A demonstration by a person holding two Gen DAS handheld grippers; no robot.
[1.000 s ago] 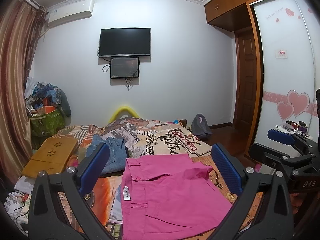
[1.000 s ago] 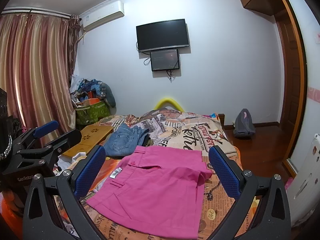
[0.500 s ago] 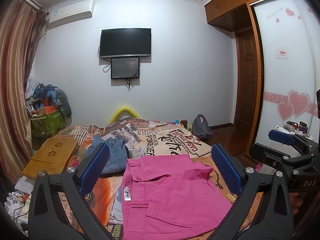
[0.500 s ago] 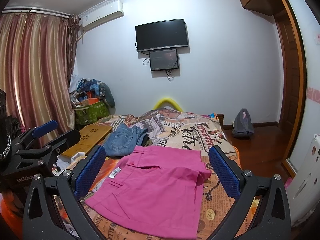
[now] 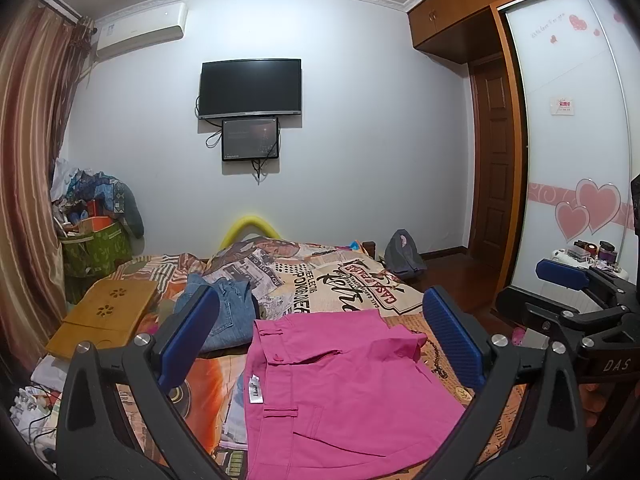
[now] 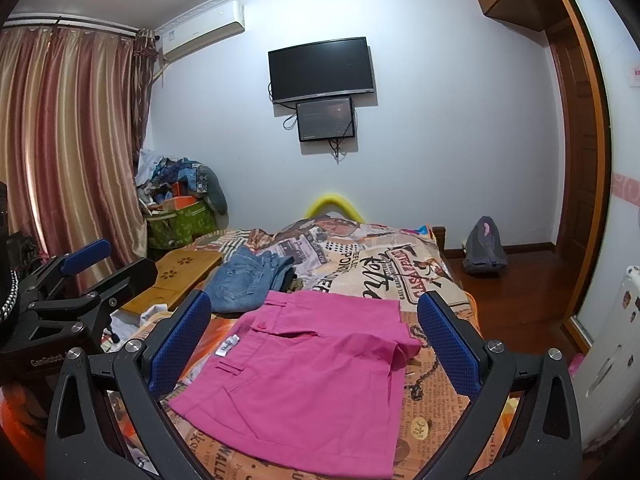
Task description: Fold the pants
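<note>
Folded pink pants (image 5: 340, 384) lie flat on the bed, waistband to the far left with a white tag; they also show in the right wrist view (image 6: 312, 376). My left gripper (image 5: 320, 340) is open and empty, held above the pants' near part. My right gripper (image 6: 316, 340) is open and empty, also above the pants. Each gripper shows at the edge of the other's view, the right one (image 5: 576, 304) and the left one (image 6: 80, 284).
Folded blue jeans (image 5: 224, 316) lie beyond the pants to the left on the printed bedspread (image 5: 344, 280). A wooden lap tray (image 5: 104, 312) sits at the bed's left. A grey backpack (image 5: 404, 256) is on the floor by the wardrobe (image 5: 568, 160).
Both views have shifted only very slightly. The pants lie as before and both grippers stay open.
</note>
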